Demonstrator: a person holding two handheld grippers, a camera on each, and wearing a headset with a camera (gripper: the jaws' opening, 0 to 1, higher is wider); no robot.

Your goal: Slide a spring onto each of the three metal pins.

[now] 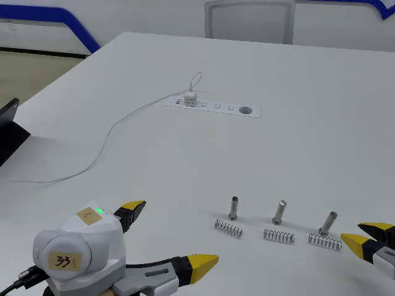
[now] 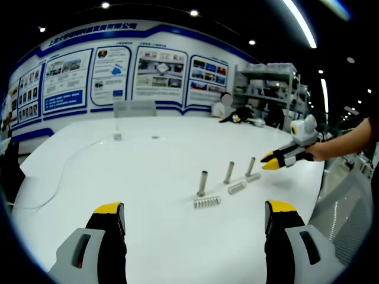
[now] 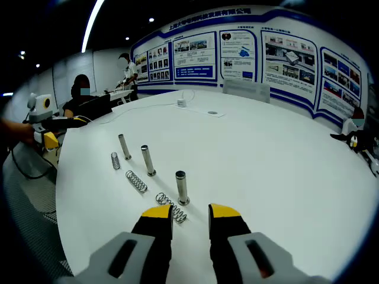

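Our left gripper (image 1: 174,234) has its fingers (image 1: 202,262) spread wide and holds nothing. It sits low over the near left of the white counter (image 1: 290,166), aimed at the row of parts and well apart from it. Our right gripper (image 3: 190,211) has its fingers (image 3: 224,212) only narrowly parted and is also empty. It is held level at the right end of the row, with its tips just beside the nearest spring (image 3: 172,208); we cannot tell whether they touch. The 3 metal pins (image 1: 279,211) stand in a row. The 3 springs (image 1: 279,236) lie loose on the counter, 1 just in front of each pin.
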